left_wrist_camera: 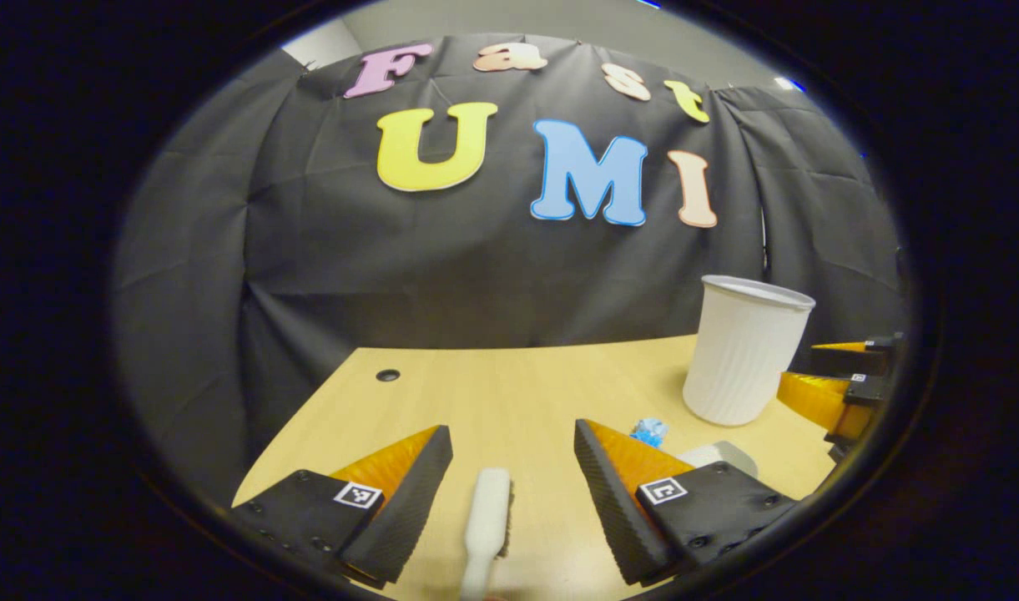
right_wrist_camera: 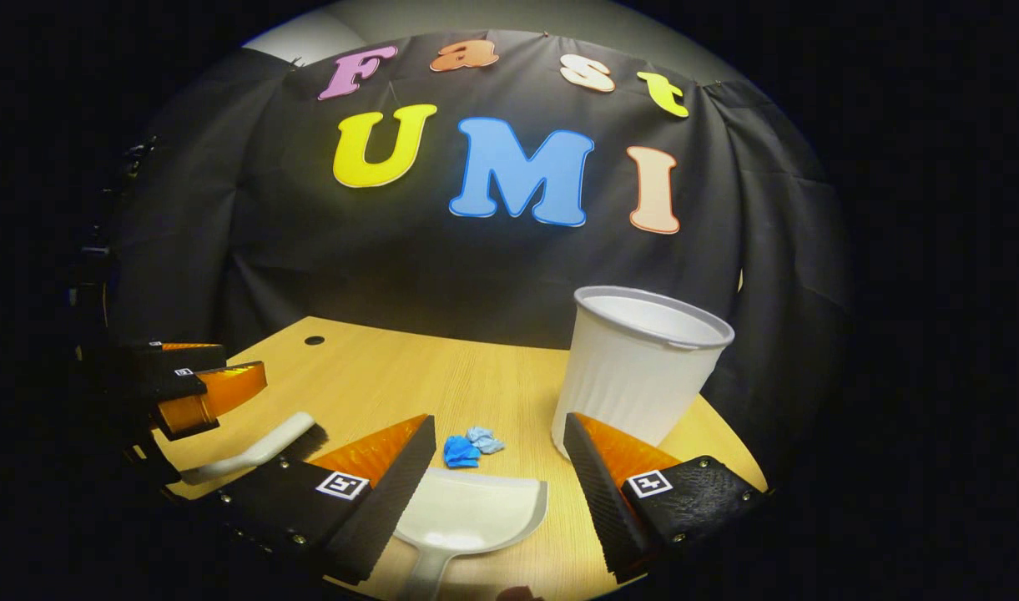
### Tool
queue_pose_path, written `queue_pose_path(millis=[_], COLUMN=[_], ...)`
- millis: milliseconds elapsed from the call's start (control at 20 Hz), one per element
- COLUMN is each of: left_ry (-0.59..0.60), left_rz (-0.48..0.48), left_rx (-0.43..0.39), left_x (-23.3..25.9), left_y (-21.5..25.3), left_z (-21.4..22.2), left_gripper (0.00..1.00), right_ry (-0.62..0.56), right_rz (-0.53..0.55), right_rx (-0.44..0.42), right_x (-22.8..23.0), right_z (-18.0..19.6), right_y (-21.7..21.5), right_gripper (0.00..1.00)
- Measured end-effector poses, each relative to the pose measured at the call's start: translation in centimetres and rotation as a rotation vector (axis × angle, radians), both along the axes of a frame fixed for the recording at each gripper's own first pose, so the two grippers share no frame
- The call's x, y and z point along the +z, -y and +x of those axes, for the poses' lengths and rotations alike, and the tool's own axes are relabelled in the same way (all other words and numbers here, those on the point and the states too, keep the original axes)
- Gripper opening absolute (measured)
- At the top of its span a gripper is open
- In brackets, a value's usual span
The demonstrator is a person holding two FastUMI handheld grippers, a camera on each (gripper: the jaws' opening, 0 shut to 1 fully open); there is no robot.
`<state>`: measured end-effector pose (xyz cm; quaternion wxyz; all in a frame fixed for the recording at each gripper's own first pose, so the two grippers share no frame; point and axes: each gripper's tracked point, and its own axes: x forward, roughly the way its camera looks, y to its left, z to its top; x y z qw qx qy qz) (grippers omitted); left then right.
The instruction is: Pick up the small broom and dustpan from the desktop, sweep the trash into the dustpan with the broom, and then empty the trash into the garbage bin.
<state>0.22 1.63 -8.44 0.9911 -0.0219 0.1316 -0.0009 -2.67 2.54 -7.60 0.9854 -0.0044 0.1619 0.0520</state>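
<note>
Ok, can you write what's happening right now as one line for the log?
stage: pre-grasp | left gripper: open over broom | right gripper: open over dustpan | trash: on table | bin: upright

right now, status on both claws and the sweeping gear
Left claw open, astride the broom. Right claw open over the dustpan. Blue trash just past the dustpan's lip; bin upright beside it. Nothing in the way.

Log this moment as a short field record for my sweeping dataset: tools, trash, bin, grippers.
broom: white small broom lying on the desktop, between the open left gripper fingers, not gripped
dustpan: white dustpan flat on the desktop, between the open right gripper fingers
trash: blue crumpled scraps just beyond the dustpan's lip
bin: white garbage bin, upright
</note>
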Motion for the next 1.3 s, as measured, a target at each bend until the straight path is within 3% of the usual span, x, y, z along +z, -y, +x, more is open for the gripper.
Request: queue_pose_path(millis=[400,850,1300], left_ry=[-0.263,-0.588,-0.747], left_rz=[0.043,0.038,0.061], left_rx=[-0.045,-0.110,-0.159], left_x=[-7.9,-15.4,-20.1], left_y=[-0.8,-1.6,-1.5], left_z=[-1.3,-2.9,-2.7], left_gripper=[0.98,0.98,0.97], right_ry=[-0.229,-0.483,-0.637], right_rz=[0.015,0.038,0.080], right_rx=[0.047,-0.001,0.004], right_x=[-5.8,-11.7,-13.0], right_z=[-2.7,-5.7,-7.6], right_y=[-1.8,-2.1,-2.5], right_gripper=[0.97,0.97,0.96])
